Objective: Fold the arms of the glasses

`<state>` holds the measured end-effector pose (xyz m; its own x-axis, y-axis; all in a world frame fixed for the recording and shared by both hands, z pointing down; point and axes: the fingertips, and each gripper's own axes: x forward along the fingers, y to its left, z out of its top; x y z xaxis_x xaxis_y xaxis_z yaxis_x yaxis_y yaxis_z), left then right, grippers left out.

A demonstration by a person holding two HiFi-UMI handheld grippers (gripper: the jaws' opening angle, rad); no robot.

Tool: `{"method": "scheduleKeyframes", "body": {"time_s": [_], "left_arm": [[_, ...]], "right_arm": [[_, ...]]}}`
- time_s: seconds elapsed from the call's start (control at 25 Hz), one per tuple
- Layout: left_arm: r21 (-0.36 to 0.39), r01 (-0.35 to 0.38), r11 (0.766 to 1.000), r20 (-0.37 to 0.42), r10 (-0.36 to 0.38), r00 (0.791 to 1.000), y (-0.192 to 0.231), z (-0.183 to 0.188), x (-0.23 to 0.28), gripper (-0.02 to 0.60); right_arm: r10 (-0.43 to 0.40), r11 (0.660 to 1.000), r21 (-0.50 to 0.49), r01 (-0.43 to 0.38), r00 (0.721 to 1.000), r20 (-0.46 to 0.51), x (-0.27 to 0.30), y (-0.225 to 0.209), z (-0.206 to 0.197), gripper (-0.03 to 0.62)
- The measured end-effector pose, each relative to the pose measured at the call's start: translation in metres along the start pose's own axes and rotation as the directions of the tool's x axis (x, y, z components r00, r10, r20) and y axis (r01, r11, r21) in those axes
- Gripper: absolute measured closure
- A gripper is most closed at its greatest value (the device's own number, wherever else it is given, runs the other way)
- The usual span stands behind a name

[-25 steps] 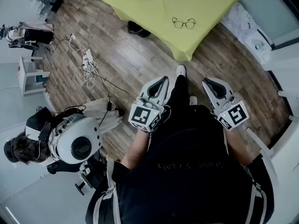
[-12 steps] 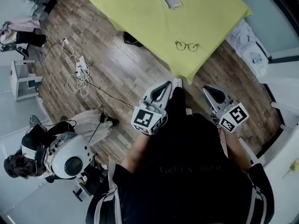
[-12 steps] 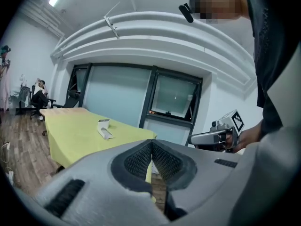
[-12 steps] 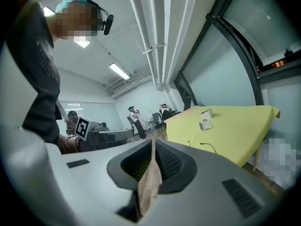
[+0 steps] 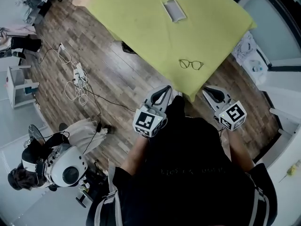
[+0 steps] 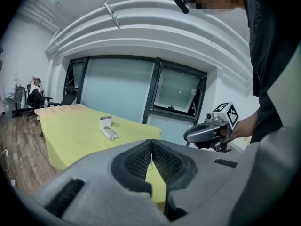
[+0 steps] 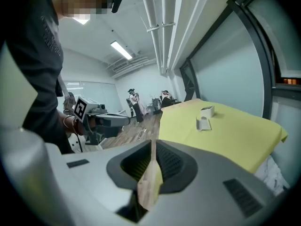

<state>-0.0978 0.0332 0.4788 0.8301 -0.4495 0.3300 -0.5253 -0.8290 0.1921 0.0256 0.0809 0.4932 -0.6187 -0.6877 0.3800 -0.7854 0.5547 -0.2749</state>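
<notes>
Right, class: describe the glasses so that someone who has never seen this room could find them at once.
Find the big table under the yellow-green cloth. Near its corner closest to the person lie the glasses, thin, dark-framed and round-lensed, unlike the two white holders at the far end.

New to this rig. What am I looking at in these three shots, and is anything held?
No robot: a person carries a hand-held gripper in each hand. The top-down picture is from a camera on the person's head; it shows the left hand-held gripper and the right hand-held gripper near the corner of a yellow table. The other two pictures come from cameras riding on each gripper, looking along its jaws. On the table lie glasses and a white stand. Both pairs of jaws are shut with nothing between them; the glasses are untouched.
</notes>
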Motion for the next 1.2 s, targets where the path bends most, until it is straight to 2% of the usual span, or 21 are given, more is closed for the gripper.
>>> {"method": "scheduleKeyframes", "body": {"time_s": [0.32, 0.52, 0.68, 0.84, 1.0, 1.2], "left_arm": [[0.025, 0.091, 0.996, -0.029, -0.09, 0.995, 0.026, -0.001, 0.043, 0.562], [0.034, 0.126, 0.991, -0.018, -0.126, 0.992, 0.028, 0.0, 0.055, 0.561], [0.051, 0.144, 0.988, -0.063, -0.141, 0.988, 0.029, -0.011, 0.066, 0.561], [0.039, 0.122, 0.992, -0.081, -0.119, 0.99, 0.033, -0.012, 0.073, 0.561], [0.011, 0.062, 0.998, -0.086, -0.061, 0.994, 0.039, -0.017, 0.077, 0.561], [0.017, 0.022, 1.0, -0.121, -0.019, 0.992, 0.036, -0.03, 0.082, 0.561]], "right_arm": [[-0.098, 0.995, -0.03, 0.096, 0.992, -0.078, 0.028, -0.048, -0.008, 0.56], [-0.121, 0.992, -0.045, 0.117, 0.987, -0.107, 0.031, -0.071, -0.015, 0.56], [-0.081, 0.983, -0.18, 0.042, 0.974, -0.213, 0.043, -0.079, -0.026, 0.56], [-0.031, 0.978, -0.205, -0.025, 0.964, -0.264, 0.051, -0.086, -0.029, 0.56], [0.006, 0.963, -0.255, -0.09, 0.95, -0.313, 0.06, -0.093, -0.04, 0.56], [0.032, 0.945, -0.286, -0.157, 0.918, -0.396, 0.066, -0.098, -0.065, 0.56]]}}
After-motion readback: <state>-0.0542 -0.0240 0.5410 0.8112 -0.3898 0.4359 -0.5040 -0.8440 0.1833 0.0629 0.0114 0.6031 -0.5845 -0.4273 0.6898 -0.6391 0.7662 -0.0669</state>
